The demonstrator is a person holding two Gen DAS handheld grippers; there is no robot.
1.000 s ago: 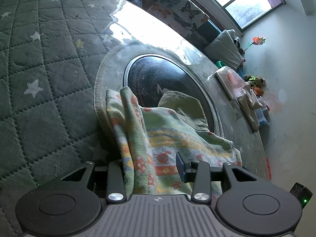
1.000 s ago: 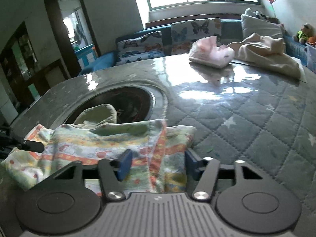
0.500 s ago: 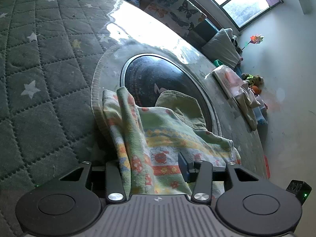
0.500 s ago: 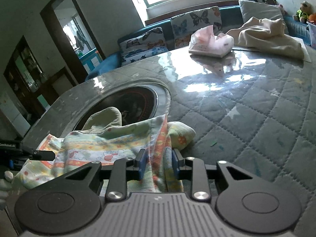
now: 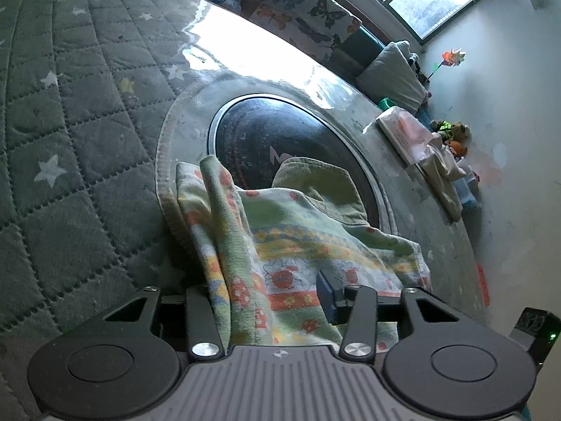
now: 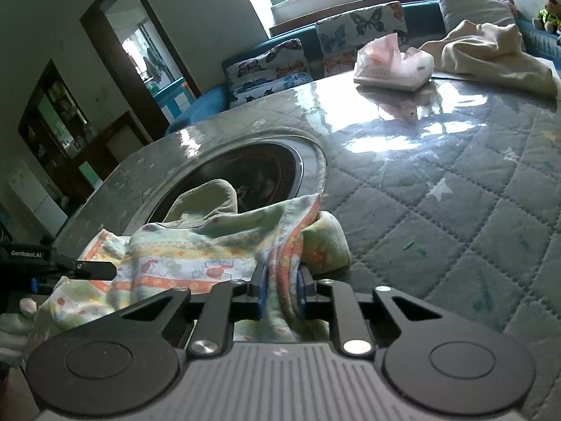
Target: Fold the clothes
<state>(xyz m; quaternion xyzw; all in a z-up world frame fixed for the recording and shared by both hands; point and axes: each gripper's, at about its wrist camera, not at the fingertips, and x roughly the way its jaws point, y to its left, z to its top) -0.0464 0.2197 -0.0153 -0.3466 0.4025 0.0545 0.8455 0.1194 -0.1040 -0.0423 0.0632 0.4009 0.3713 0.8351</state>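
A small garment [image 5: 280, 245] with pale green, orange and floral stripes lies bunched over the rim of a round black cooktop [image 5: 266, 140]. In the right wrist view the same garment [image 6: 196, 256] has a raised fold at its right end, and my right gripper [image 6: 280, 291] is shut on that fold. My left gripper [image 5: 261, 298] stands open at the garment's other end, its fingers wide apart with cloth lying between them. The left gripper [image 6: 87, 268] also shows in the right wrist view at the far left.
A grey quilted star-pattern cover [image 6: 473, 228] spreads over the table under a glossy sheet. A pink tissue pack [image 6: 392, 63] and a beige cloth [image 6: 491, 52] lie at the far side. Butterfly cushions [image 6: 361, 28] line a bench behind.
My right gripper went from open around the fold to shut on it and lifted it slightly. The left gripper stayed wide open in place.
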